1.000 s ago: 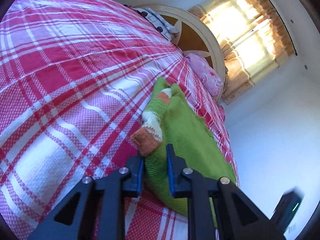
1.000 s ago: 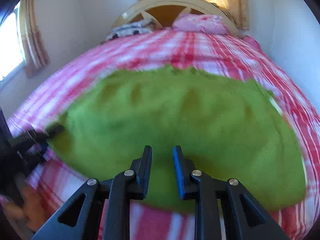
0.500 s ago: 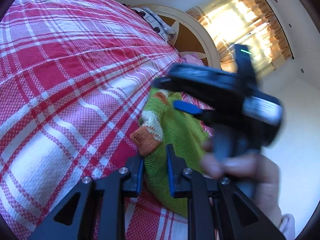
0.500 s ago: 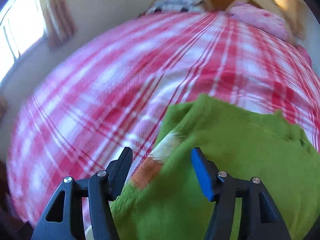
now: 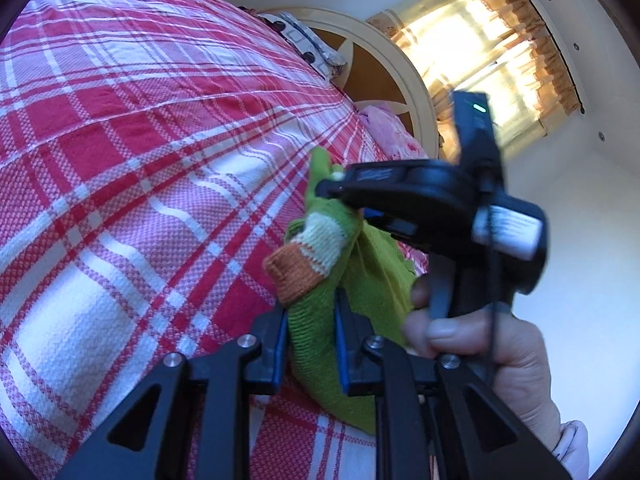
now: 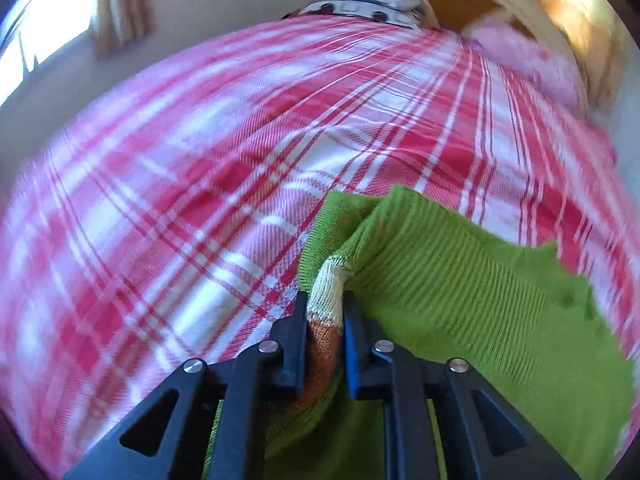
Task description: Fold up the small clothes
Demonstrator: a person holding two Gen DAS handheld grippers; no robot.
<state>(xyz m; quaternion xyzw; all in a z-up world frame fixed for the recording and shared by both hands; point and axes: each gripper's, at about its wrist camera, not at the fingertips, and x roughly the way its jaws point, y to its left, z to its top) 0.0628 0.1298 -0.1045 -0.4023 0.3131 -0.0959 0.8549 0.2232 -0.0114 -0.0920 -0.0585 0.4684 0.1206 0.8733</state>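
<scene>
On a red plaid bed (image 5: 120, 184), the left tool (image 5: 310, 340) grips a green sweater's (image 6: 472, 280) body; the right tool (image 6: 324, 336), just closed, pinches its striped cuff (image 6: 326, 300). Folding appears barely begun.

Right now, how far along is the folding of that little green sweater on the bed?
Early to midway. Done: the green sweater lies on the checked bedspread, bunched rather than flat. In hand: the left gripper pinches its green edge, and the right gripper, whose jaws have just been closing, clamps the striped cuff. Left: carrying the sleeve across and finishing a neat fold.
</scene>
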